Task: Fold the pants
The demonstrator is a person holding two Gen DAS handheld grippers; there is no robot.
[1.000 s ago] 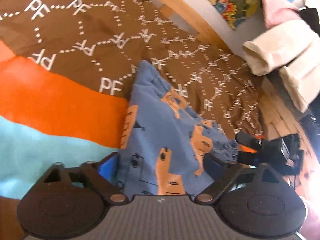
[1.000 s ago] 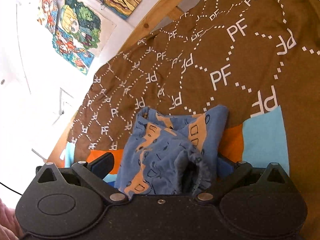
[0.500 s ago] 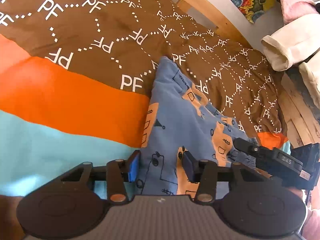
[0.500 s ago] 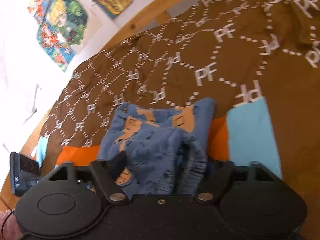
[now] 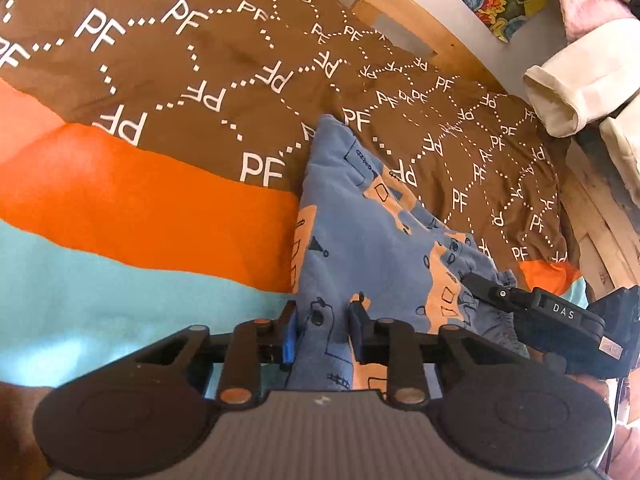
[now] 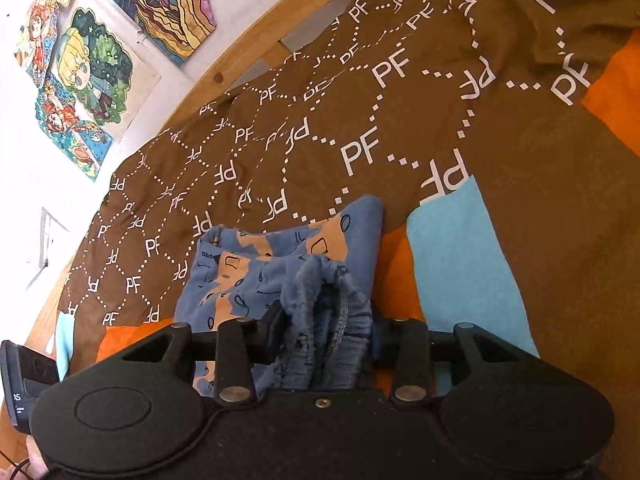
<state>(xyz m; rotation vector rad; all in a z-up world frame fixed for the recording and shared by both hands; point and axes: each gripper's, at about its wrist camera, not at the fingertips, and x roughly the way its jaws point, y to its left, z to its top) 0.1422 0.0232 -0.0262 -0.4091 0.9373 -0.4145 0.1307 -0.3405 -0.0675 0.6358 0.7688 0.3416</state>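
Blue pants (image 5: 360, 248) on the bed (image 5: 160, 200): left tongs (image 5: 322, 330) and right tongs (image 6: 326, 334), just closing, each pinch cloth.

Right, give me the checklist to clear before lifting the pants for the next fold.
1. Left gripper closed on the blue patterned pants: ok, jaws just closing, cloth pinched between them.
2. Right gripper on the bunched waistband: ok, jaws just closing on it.
3. Both layers caught in each grip: cannot tell.
4. Bedspread kept out of the jaws: cannot tell.
5. Pants lying flat: not ok, rumpled near the right gripper.
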